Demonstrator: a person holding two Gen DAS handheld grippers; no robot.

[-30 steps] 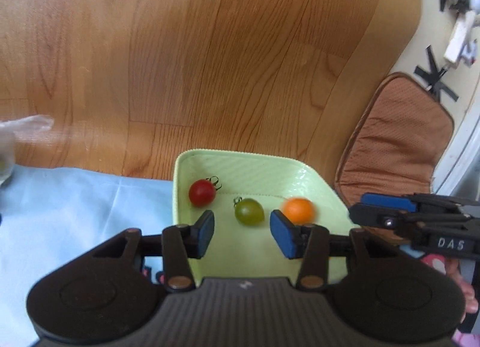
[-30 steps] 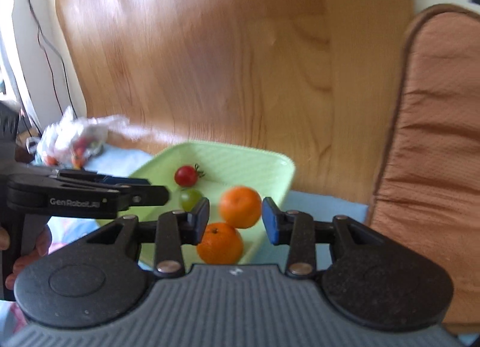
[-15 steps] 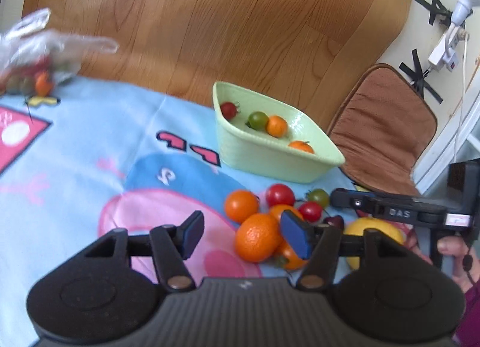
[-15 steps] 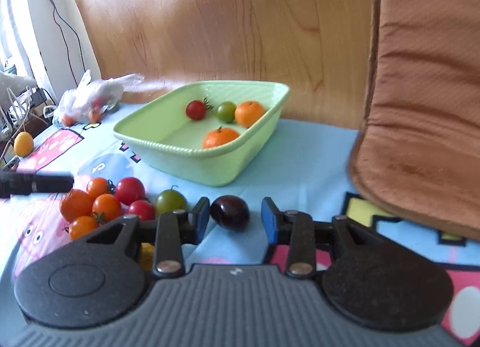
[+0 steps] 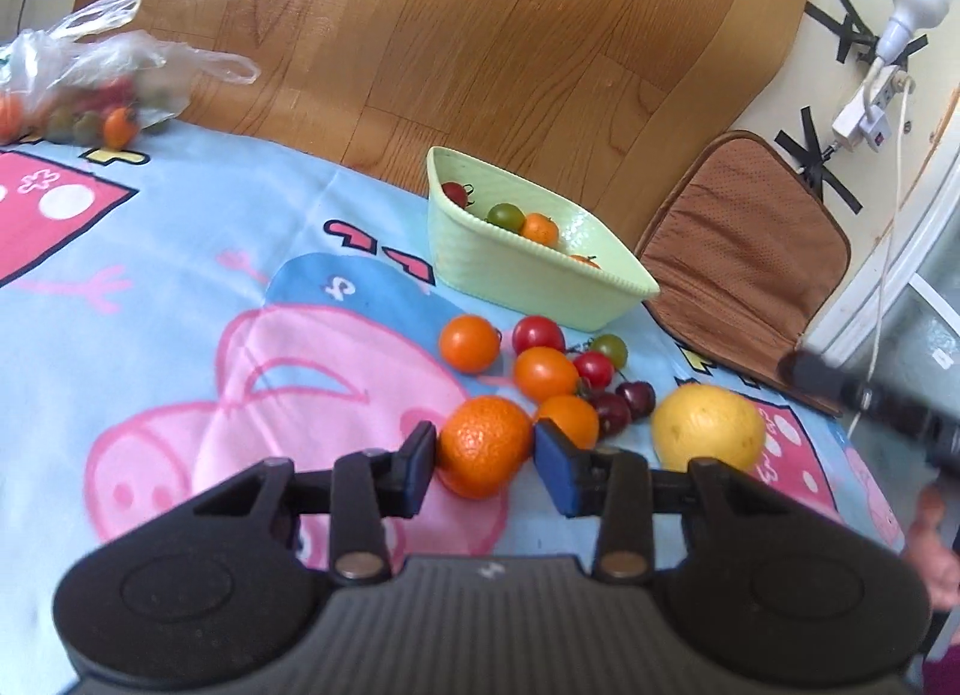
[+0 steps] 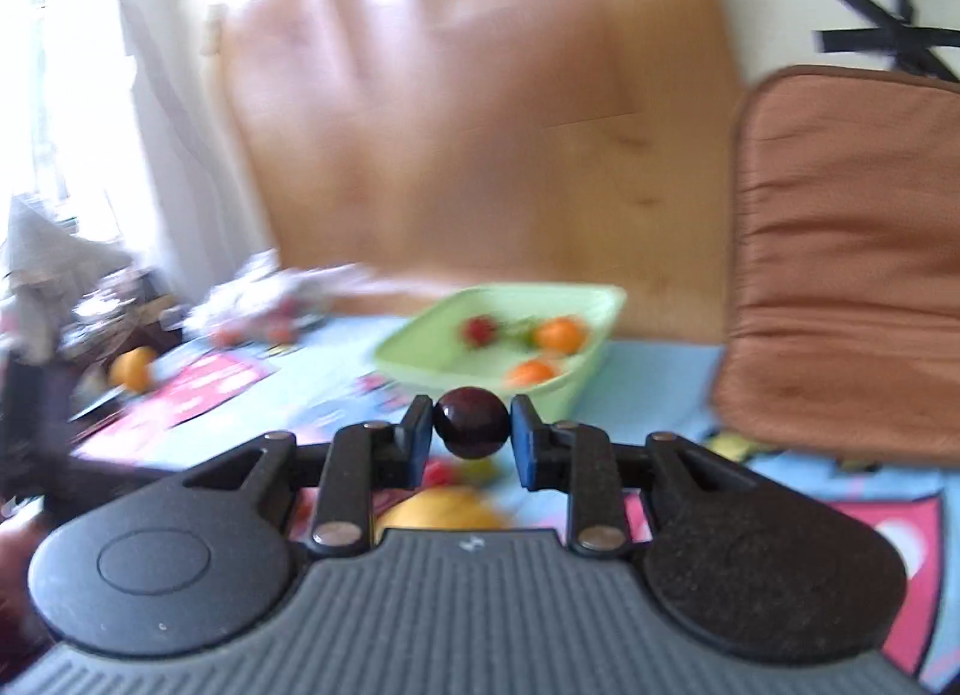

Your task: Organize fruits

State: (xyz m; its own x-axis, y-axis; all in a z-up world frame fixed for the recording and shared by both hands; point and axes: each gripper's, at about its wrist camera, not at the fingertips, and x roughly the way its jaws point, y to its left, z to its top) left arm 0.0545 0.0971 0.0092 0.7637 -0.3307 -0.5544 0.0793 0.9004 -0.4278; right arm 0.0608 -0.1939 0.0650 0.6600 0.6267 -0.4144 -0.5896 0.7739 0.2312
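My left gripper (image 5: 485,458) is shut on a large orange (image 5: 485,446) that rests on the blue cartoon blanket (image 5: 180,287). Beside it lie several tomatoes, dark cherries (image 5: 635,398) and a yellow lemon (image 5: 708,428). The pale green basket (image 5: 522,275) behind them holds a red tomato, a green tomato and two small oranges. My right gripper (image 6: 471,432) is shut on a dark cherry (image 6: 471,432) and holds it lifted in front of the green basket (image 6: 432,356). The right wrist view is blurred.
A clear plastic bag of fruit (image 5: 84,89) lies at the blanket's far left edge. A brown seat cushion (image 5: 744,251) lies right of the basket, also in the right wrist view (image 6: 852,263). Wooden floor lies beyond the blanket.
Both grippers moved back from the basket to the fruit pile. My left gripper closed around the large orange. My right gripper closed on the dark cherry and lifted it.
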